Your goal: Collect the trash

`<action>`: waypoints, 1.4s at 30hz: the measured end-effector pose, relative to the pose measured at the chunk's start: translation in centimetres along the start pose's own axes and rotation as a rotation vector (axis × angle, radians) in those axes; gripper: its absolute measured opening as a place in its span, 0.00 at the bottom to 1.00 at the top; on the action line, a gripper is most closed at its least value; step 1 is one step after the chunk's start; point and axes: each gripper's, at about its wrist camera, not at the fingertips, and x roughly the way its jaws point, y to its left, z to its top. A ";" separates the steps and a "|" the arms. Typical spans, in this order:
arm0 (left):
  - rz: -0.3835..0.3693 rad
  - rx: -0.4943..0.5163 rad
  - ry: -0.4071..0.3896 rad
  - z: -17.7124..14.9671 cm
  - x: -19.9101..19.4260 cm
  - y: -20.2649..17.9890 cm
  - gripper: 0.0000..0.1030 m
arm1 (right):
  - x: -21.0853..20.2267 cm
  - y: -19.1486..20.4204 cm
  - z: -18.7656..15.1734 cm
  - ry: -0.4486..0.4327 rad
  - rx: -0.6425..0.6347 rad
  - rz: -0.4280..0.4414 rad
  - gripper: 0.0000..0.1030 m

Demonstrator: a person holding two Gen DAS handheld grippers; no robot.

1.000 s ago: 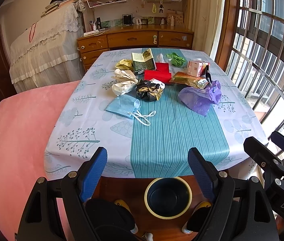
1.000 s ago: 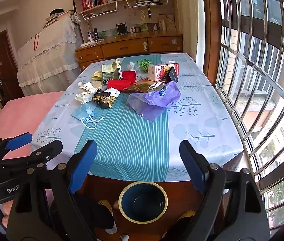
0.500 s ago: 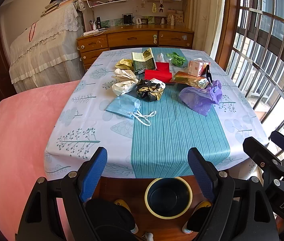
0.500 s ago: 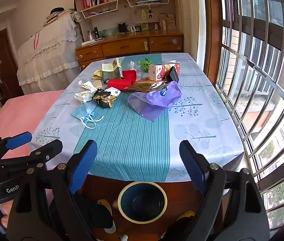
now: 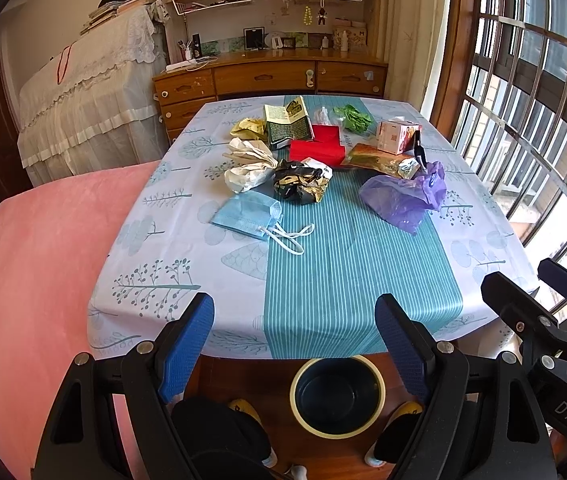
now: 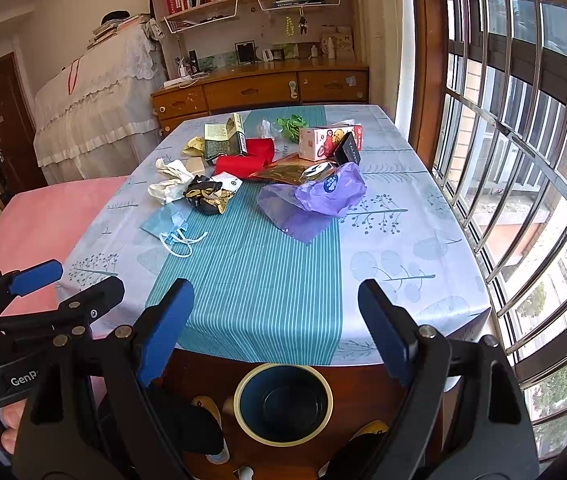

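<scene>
While both grippers' fingers gape empty, only the right wrist view shows a thumb (image 6: 10,427).

The near half of the table (image 5: 187,280) lies bare, giving open passage from its front edge. Farther in, a blue face mask (image 5: 249,216) and purple plastic bag (image 5: 403,196) flank a free striped lane between them. Beyond, crumpled wrappers (image 5: 301,184), a red packet (image 5: 317,148) and a carton (image 5: 397,138) crowd together. Below the front edge a bin (image 5: 337,396) stands open-topped.
</scene>
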 end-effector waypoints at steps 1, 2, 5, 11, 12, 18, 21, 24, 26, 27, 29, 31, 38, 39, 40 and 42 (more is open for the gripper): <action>0.000 0.000 0.001 0.4 -0.1 0.3 0.82 | 0.0 0.1 0.1 0.000 -0.001 -0.001 0.80; 0.001 0.002 0.002 0.2 0.0 0.2 0.82 | 0.2 0.0 0.0 0.002 -0.002 -0.002 0.80; 0.001 0.004 0.012 1.0 1.1 1.3 0.82 | 0.7 -0.3 0.0 0.006 -0.005 -0.004 0.80; -0.006 0.006 0.036 2.4 2.8 2.0 0.82 | 2.1 0.6 1.5 0.021 -0.018 -0.011 0.80; -0.010 0.007 0.038 2.5 3.0 2.0 0.82 | 2.3 0.7 1.7 0.023 -0.019 -0.011 0.80; -0.017 -0.008 0.048 4.4 4.9 3.5 0.81 | 4.5 0.7 3.5 0.044 -0.031 -0.003 0.80; -0.010 -0.017 0.039 5.7 5.7 4.7 0.78 | 6.2 1.0 5.0 0.047 -0.041 -0.007 0.80; 0.023 -0.013 0.019 7.1 6.4 5.9 0.78 | 7.0 1.0 5.8 0.049 -0.043 -0.010 0.80; 0.042 -0.012 0.016 8.3 7.0 6.9 0.78 | 7.6 0.9 6.7 0.043 -0.051 -0.022 0.80; 0.046 -0.019 0.017 8.9 7.3 7.4 0.78 | 7.9 0.9 7.2 0.037 -0.058 -0.036 0.80; 0.046 -0.039 0.022 10.1 8.0 8.5 0.78 | 8.6 0.6 8.2 0.027 -0.063 -0.052 0.80; 0.045 -0.047 0.024 11.2 8.7 9.3 0.78 | 9.2 0.0 9.3 0.024 -0.056 -0.061 0.80; -0.020 -0.005 0.048 15.7 12.3 9.5 0.78 | 12.3 -3.5 13.0 0.047 0.028 -0.081 0.80; -0.028 0.008 0.052 16.3 13.0 9.3 0.78 | 13.6 -4.9 13.7 0.066 0.062 -0.084 0.80; -0.031 0.021 0.060 16.9 13.7 8.9 0.78 | 13.6 -4.9 13.7 0.066 0.062 -0.084 0.80; -0.050 0.058 0.072 18.1 15.4 7.8 0.78 | 15.1 -6.3 14.2 0.096 0.102 -0.077 0.80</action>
